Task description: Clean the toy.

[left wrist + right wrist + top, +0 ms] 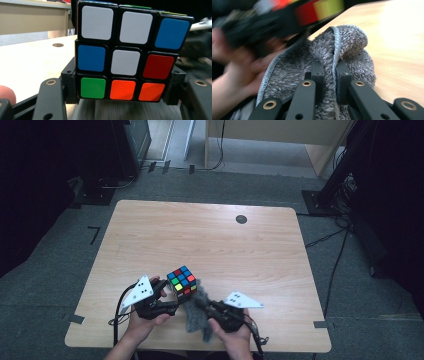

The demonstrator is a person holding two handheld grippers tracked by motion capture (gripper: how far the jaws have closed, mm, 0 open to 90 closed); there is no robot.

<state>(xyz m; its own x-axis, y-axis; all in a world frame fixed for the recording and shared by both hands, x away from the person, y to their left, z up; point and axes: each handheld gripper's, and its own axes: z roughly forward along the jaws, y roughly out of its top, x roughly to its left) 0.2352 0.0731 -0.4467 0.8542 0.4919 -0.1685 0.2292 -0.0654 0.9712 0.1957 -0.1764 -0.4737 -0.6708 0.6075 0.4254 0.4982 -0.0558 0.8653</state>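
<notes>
A scrambled puzzle cube (pixel 182 282) is held a little above the wooden table (pixel 210 240), near its front edge. My left gripper (pixel 172 306) is shut on the cube, its jaws clamping the lower sides. In the left gripper view the cube (pixel 130 53) faces me with white, blue, red, green and orange squares. My right gripper (pixel 200 304) is shut on a grey fluffy cloth (pixel 197 312), just right of and below the cube. In the right gripper view a fold of the cloth (pixel 332 67) is pinched between the jaws, with the blurred cube (pixel 312 10) above it.
A small dark round grommet (pixel 241 219) sits in the table's far right part. Cables (pixel 330 270) and black stands lie on the grey floor around the table. A light wooden cabinet (pixel 270 140) stands beyond the table.
</notes>
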